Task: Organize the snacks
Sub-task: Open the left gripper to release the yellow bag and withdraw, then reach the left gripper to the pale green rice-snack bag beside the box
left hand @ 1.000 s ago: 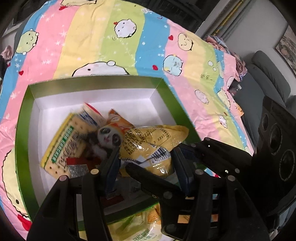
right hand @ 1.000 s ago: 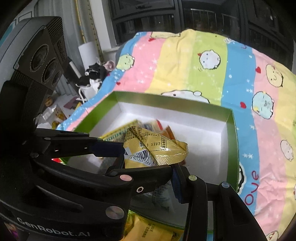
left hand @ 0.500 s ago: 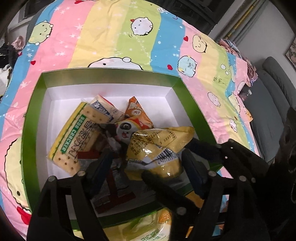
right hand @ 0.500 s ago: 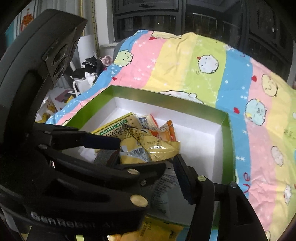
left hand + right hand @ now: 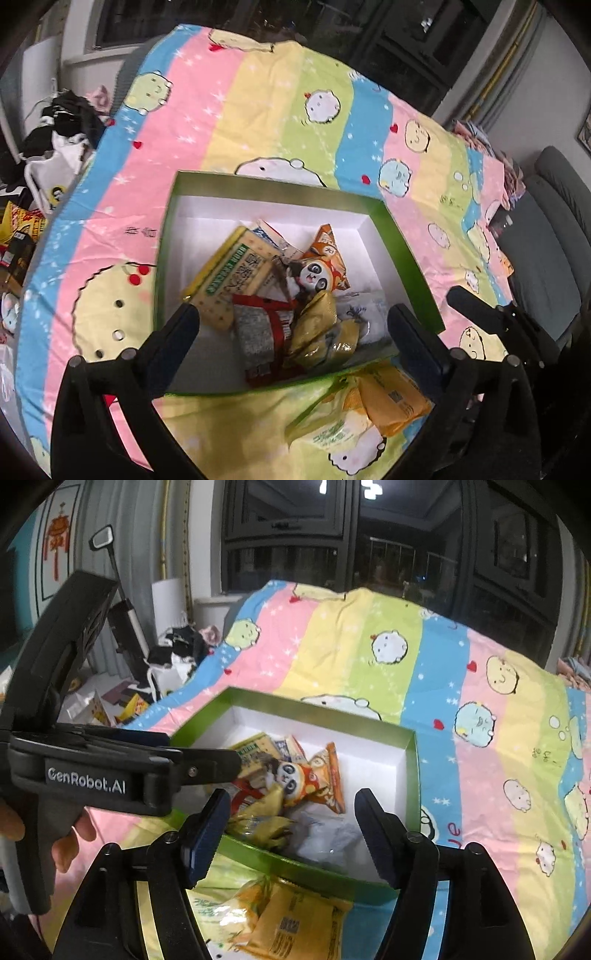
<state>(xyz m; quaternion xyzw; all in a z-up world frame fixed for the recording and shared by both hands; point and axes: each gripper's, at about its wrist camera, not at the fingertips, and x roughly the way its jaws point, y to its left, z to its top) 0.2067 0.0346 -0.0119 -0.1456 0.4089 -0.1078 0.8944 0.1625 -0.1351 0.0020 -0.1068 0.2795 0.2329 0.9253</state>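
A green box with a white inside lies on the striped bedspread. In it are a yellow cracker pack, an orange panda pack, a red and grey pack and a gold bag. The gold bag rests loose near the front wall. My left gripper hovers above the box front, jaws opening wide, with nothing pressed between them. My right gripper hovers beside it, jaws also opening and pads clear of the bag.
An orange packet and a green-white packet lie on the bedspread in front of the box. A hand holds the left tool. Clutter sits on the floor at left, a grey chair at right.
Both grippers opened and drew back and up from the box. The gold bag they held between them was let go and now lies in the box.
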